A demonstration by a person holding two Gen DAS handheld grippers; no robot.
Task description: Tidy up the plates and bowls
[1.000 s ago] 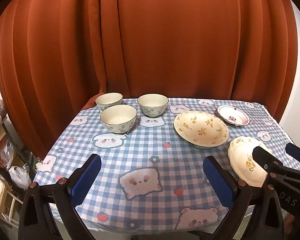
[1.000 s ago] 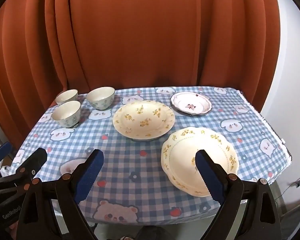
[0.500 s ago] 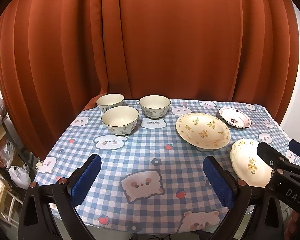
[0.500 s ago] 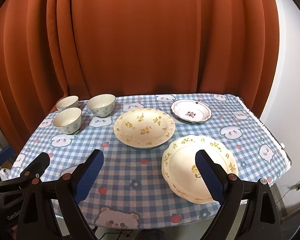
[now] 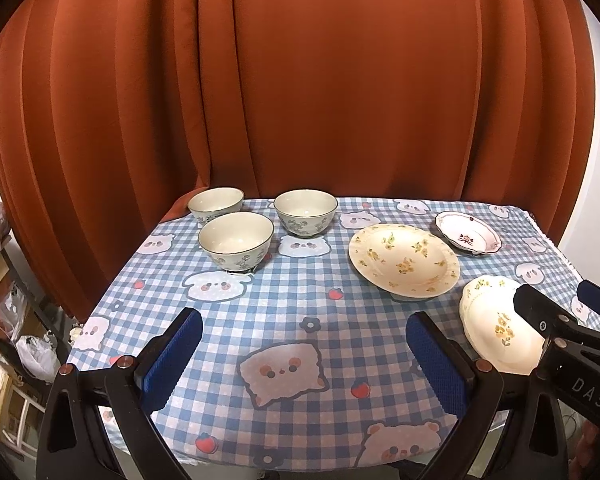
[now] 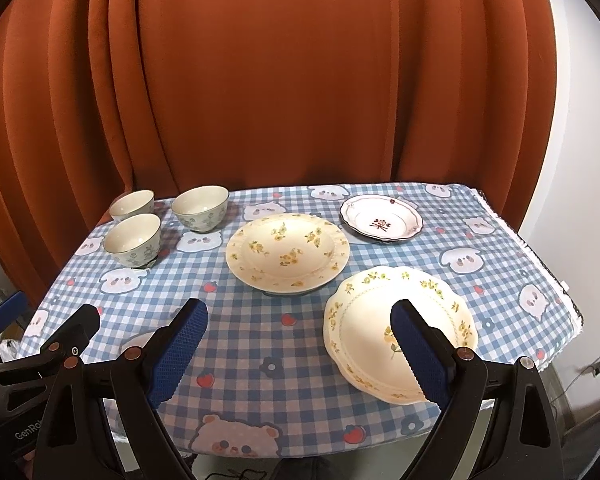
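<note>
Rust-orange curtains [image 5: 300, 100] back a blue-checked surface [image 6: 260, 344] holding three pale ceramic bowls [image 5: 236, 240] and three floral plates [image 6: 287, 252]. Both grippers, left gripper [image 5: 304, 356] and right gripper [image 6: 300, 344], hover with jaws released; only the right view shows the scalloped near plate [image 6: 364, 320] whole.

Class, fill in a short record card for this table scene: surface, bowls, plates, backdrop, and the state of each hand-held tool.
Surface: table under a blue checked cloth with bear prints
Bowls: three, grouped at the far left, all upright, none stacked
Plates: yellow-flowered deep plate in the middle; small red-patterned plate far right; scalloped plate near right
Backdrop: rust-orange curtain
Left tool: open, holding nothing
Right tool: open, holding nothing
</note>
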